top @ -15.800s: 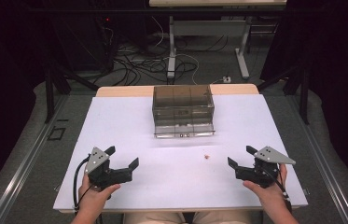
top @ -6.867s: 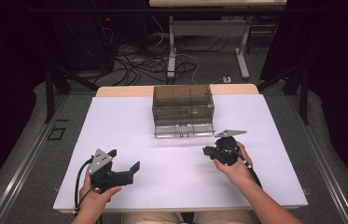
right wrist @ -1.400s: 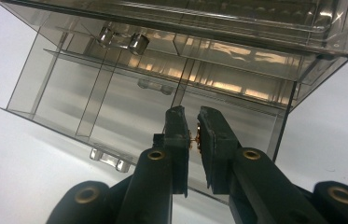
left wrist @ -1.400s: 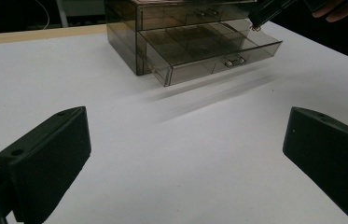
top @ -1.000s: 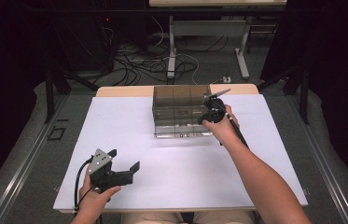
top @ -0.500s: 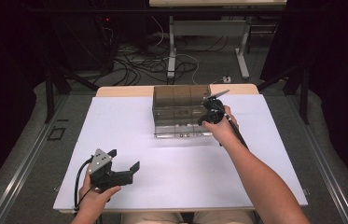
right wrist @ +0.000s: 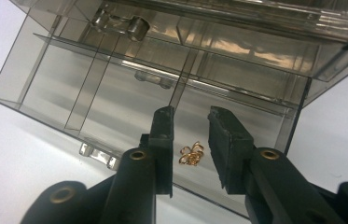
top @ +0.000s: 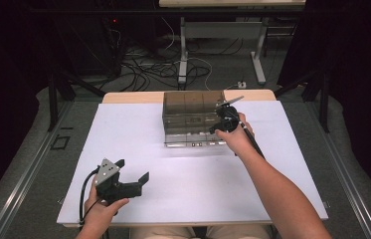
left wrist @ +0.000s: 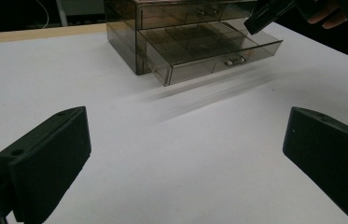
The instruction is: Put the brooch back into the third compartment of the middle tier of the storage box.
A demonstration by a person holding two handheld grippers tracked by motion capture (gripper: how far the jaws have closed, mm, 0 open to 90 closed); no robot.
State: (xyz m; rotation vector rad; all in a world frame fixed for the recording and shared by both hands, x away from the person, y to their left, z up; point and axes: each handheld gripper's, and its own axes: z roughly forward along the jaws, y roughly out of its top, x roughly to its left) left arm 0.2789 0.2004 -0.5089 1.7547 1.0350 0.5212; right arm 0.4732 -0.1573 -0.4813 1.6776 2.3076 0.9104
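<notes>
Lying in the drawer's (right wrist: 129, 107) right compartment, the gold earring (right wrist: 191, 154) looked tiny, light and easily bent, best pinched at its middle. The right gripper (right wrist: 191, 122) hung over it, jaws just parted and gripping nothing; the left gripper (left wrist: 185, 154) gaped empty near left.

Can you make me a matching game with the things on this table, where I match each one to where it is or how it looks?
Things:
1. gold earring
2. pulled-out drawer
3. left gripper
4. right gripper

Places or states:
A. jaws wide apart over the bare white table
B. lying in a drawer compartment
C. jaws a little apart just above the earring, having just opened
D. sticking out of the smoky clear box

Pairs: 1-B, 2-D, 3-A, 4-C
</notes>
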